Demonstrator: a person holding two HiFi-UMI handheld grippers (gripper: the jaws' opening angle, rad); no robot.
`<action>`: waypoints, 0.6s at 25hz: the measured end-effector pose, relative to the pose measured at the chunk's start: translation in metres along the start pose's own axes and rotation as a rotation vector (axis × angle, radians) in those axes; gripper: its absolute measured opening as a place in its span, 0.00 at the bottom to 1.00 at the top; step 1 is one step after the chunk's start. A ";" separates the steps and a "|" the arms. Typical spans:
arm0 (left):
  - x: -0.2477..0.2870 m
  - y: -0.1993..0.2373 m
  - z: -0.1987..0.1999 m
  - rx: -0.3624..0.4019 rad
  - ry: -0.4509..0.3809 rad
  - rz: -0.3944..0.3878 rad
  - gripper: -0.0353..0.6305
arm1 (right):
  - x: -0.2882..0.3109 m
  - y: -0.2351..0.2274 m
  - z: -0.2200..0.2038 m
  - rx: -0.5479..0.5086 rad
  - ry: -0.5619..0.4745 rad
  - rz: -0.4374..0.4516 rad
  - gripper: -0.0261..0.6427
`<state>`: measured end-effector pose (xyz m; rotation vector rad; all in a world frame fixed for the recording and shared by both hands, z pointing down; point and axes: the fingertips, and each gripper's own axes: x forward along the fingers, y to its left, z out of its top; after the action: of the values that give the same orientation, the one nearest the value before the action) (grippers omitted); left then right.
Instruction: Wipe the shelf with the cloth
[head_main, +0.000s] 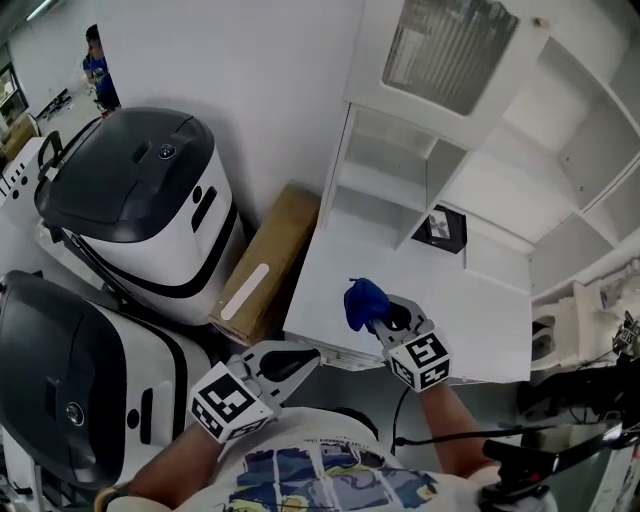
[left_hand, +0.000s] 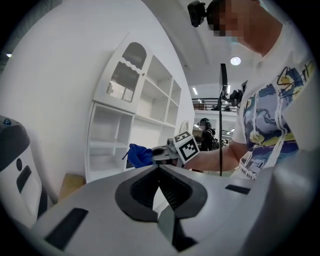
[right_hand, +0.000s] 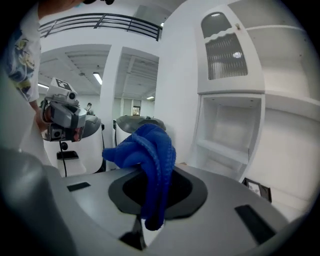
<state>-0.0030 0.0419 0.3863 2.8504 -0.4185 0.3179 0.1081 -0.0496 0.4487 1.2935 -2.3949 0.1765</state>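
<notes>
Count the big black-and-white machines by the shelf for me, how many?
2. The far machine stands by the wall, beside the cardboard box; the near machine sits at the head view's lower left. More may be out of view.

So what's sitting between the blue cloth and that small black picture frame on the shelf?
Nothing. In the head view, only bare white shelf top runs from the blue cloth, held in the right gripper, to the picture frame.
</notes>
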 end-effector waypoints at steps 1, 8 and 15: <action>-0.005 0.009 0.003 0.007 -0.003 -0.010 0.07 | 0.009 -0.003 0.009 -0.023 -0.006 -0.021 0.14; -0.023 0.048 0.007 0.020 0.000 -0.046 0.07 | 0.063 -0.032 0.070 -0.191 -0.044 -0.122 0.14; -0.013 0.071 0.022 0.005 -0.042 -0.003 0.07 | 0.100 -0.088 0.145 -0.340 -0.105 -0.200 0.14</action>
<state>-0.0331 -0.0265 0.3767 2.8669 -0.4217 0.2585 0.0898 -0.2198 0.3511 1.3906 -2.2343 -0.3489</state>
